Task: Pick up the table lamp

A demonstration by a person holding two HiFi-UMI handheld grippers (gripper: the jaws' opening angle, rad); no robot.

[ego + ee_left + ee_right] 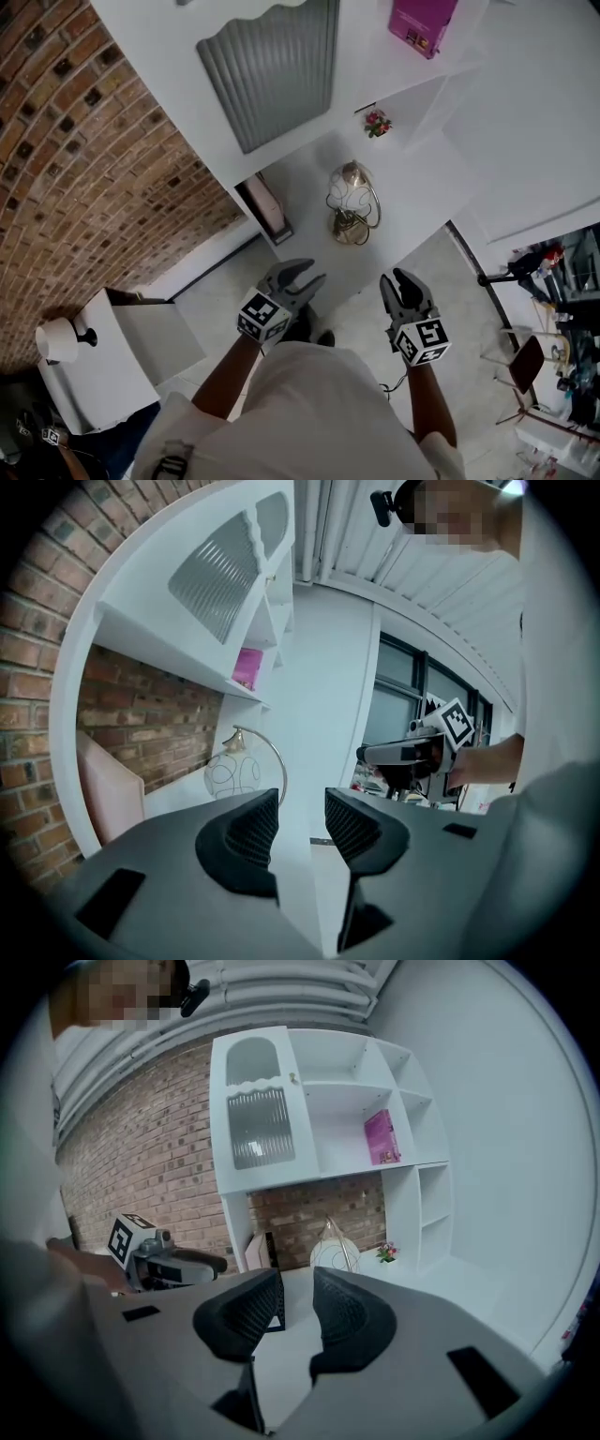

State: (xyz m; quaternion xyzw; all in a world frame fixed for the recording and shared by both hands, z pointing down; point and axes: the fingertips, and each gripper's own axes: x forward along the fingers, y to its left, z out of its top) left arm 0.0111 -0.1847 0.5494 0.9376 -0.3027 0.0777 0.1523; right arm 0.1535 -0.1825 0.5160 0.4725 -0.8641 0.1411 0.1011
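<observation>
My left claw (307, 272) and right claw (395, 277) are both open, nothing between the jaws. Table lamp (353, 202) sits ahead on the desk (305, 178), well apart. Pink box (424, 21) print's unreadable.

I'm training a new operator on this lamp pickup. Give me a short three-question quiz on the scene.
1. True or false: the left gripper already grips the gold table lamp with the wire globe shade.
2. Which also stands on the white desk? A: small pot of pink flowers; B: steel kettle; C: laptop.
3. Fill in: the magenta box sits on a white ____.
Key: 1 false; 2 A; 3 shelf.
</observation>
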